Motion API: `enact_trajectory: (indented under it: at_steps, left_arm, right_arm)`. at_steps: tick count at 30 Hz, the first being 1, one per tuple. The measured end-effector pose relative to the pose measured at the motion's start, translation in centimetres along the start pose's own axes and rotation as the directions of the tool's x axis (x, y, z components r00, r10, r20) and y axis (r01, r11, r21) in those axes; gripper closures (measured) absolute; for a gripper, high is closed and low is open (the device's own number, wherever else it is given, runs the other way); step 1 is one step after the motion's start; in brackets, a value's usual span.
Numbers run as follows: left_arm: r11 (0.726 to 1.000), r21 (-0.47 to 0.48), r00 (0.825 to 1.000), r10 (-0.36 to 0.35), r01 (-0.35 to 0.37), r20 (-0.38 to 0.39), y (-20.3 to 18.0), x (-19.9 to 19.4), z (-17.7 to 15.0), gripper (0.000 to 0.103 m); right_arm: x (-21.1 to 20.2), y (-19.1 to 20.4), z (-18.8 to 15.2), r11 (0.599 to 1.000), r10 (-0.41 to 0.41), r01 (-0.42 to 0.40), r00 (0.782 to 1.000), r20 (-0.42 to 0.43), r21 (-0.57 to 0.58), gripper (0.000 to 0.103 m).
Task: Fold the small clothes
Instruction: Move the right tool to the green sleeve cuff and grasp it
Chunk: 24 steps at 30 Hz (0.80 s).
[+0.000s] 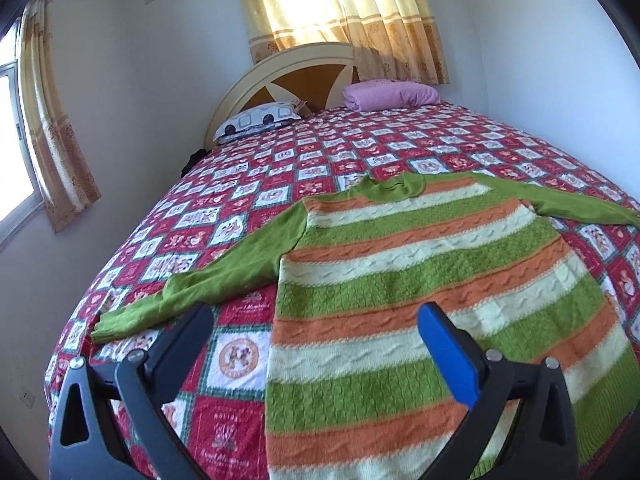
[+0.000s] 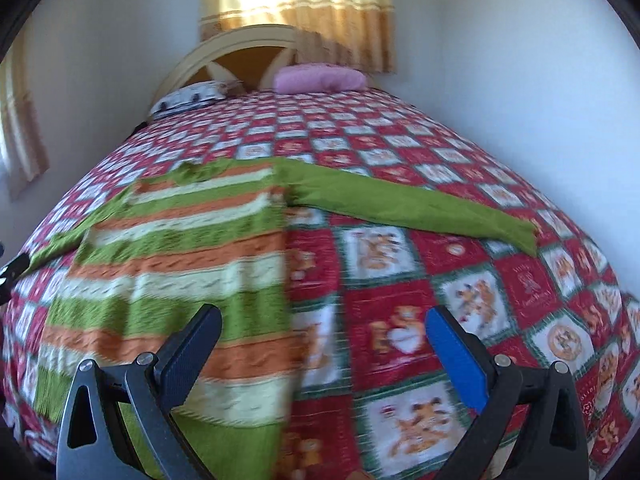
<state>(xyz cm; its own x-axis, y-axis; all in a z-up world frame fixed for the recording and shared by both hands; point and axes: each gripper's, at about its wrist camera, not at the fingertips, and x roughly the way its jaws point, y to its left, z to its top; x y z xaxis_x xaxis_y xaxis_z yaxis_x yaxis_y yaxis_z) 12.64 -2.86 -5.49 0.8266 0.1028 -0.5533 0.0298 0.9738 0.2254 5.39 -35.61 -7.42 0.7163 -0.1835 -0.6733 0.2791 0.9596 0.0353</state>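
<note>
The sweater (image 1: 420,280) lay flat and unfolded on the bed (image 1: 248,184), collar toward the headboard at the top of the frame and hem toward me at the bottom, so its long axis ran from the lower edge up to the middle of the frame. Both sleeves were spread sideways across that axis. In the left wrist view my left gripper (image 1: 316,320) hung above the sweater's left edge, fingers wide apart and holding nothing; one sleeve (image 1: 192,280) stretched to the lower left, its cuff just beyond my dark finger. In the right wrist view, which was blurred, my right gripper (image 2: 324,332) also stood wide open and empty, straddling the sweater's right edge, with the body filling the left half of the frame and bare bedspread the right. The other sleeve (image 2: 420,208) ran off to the middle right, well apart from those fingers. I judged each sleeve would need bringing inward across the body first, the left cuff being the nearer grab.
</note>
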Motion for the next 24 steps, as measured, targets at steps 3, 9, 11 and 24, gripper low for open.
enact_trajectory:
  at_steps: [3, 9, 11, 24]
  left_arm:
    - [0.999, 0.035, 1.0, 0.009, -0.008, -0.017, -1.0, 2.2, 0.6, 0.0]
    - [0.998, 0.066, 0.998, 0.019, -0.015, -0.057, -1.5, 6.1, 1.3, 0.0]
    - [0.998, 0.064, 0.997, 0.023, -0.018, -0.07, -1.4, 7.2, 1.5, 0.0]
    - [0.997, 0.057, 0.988, 0.057, -0.05, -0.145, 1.2, 11.6, 1.4, 0.0]
  right_arm:
    - [1.3, -4.2, 1.0, 0.995, -0.057, 0.058, 0.998, -0.02, 0.078, 0.001]
    - [4.0, -12.0, 2.9, 0.962, -0.133, 0.15, 0.987, -0.089, 0.227, 0.001]
    - [4.8, -13.7, 3.3, 0.951, -0.144, 0.169, 0.983, -0.114, 0.259, 0.001]
    - [11.5, -23.1, 7.2, 0.862, -0.174, 0.262, 0.957, -0.232, 0.434, 0.024]
